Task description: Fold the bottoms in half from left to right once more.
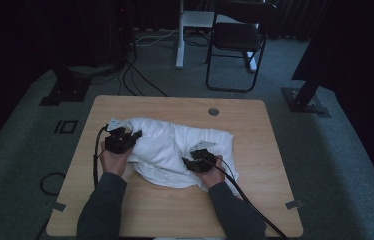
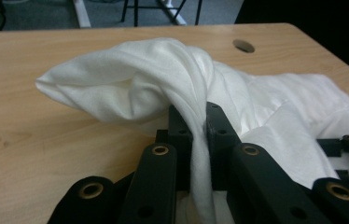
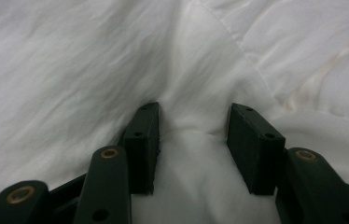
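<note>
A crumpled white cloth [image 1: 175,142] lies across the middle of the wooden table [image 1: 260,150]. My left gripper [image 1: 131,136] is at the cloth's left end, shut on a gathered fold. In the left gripper view that fold [image 2: 130,84] is pinched between the black jaws of my left gripper [image 2: 199,116] and lifted off the table [image 2: 23,135]. My right gripper [image 1: 190,162] presses into the cloth's near right part. In the right gripper view its jaws stand apart around a thick bunch of cloth [image 3: 193,154], with creases running into my right gripper [image 3: 193,121].
A round cable hole [image 1: 213,111] sits near the table's far edge. Beyond the table stand a black chair [image 1: 237,35] and a white desk leg [image 1: 180,35], with cables [image 1: 135,75] on the carpet. Bare wood shows to the right of the cloth and along the near edge.
</note>
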The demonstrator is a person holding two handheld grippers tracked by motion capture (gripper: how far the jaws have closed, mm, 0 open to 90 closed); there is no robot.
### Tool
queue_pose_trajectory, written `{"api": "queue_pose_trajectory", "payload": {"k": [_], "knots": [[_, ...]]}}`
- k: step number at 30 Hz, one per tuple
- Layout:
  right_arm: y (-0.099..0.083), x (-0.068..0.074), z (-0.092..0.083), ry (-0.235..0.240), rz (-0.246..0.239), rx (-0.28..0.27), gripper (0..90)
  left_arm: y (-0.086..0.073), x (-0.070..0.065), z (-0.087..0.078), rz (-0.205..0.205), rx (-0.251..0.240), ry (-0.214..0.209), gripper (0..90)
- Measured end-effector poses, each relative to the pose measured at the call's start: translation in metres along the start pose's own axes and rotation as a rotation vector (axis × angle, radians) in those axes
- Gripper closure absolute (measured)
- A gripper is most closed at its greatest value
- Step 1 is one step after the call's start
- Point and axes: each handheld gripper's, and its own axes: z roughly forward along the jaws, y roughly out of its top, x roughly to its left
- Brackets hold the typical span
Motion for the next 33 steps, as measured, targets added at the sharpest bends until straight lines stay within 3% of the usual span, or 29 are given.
{"api": "queue_pose_trajectory", "payload": {"k": [4,5,7,9,12,13,16,25,26,28,31,33], "knots": [[0.003,-0.002,-0.007,0.024,-0.005,0.010,51.4,0.005,-0.003,-0.003,0.014,-0.010,-0.004,84.6],[0.007,-0.004,-0.020,0.001,-0.011,-0.017,48.8,0.007,-0.004,-0.005,0.022,-0.019,-0.008,84.6],[0.009,-0.005,-0.029,0.000,-0.002,-0.050,48.8,0.009,-0.005,-0.006,0.026,-0.026,-0.014,84.6],[0.009,-0.004,-0.032,-0.002,-0.009,-0.048,48.5,0.010,-0.006,-0.007,0.031,-0.025,-0.012,84.6],[0.003,0.005,-0.023,0.004,-0.092,0.038,46.4,0.013,-0.011,-0.009,0.037,-0.039,-0.026,84.6],[0.000,0.009,-0.019,-0.011,-0.117,0.047,46.5,0.014,-0.013,-0.010,0.043,-0.041,-0.031,84.6],[-0.001,0.015,-0.012,-0.019,-0.132,0.036,47.0,0.020,-0.021,-0.012,0.061,-0.057,-0.039,84.7],[-0.001,0.022,-0.004,0.017,-0.104,0.003,47.2,0.031,-0.035,-0.012,0.082,-0.084,-0.062,84.7],[-0.001,0.022,-0.004,0.029,-0.101,0.004,47.2,0.031,-0.039,-0.009,0.065,-0.090,-0.074,84.7],[0.003,0.020,-0.004,0.062,-0.101,0.026,46.1,0.031,-0.046,-0.005,0.073,-0.091,-0.079,84.7],[0.006,0.014,-0.014,0.105,-0.110,0.028,40.2,0.030,-0.051,-0.001,0.084,-0.086,-0.091,84.7],[0.006,0.009,-0.030,0.060,-0.107,-0.015,39.6,0.030,-0.052,-0.001,0.093,-0.079,-0.095,84.7]]}}
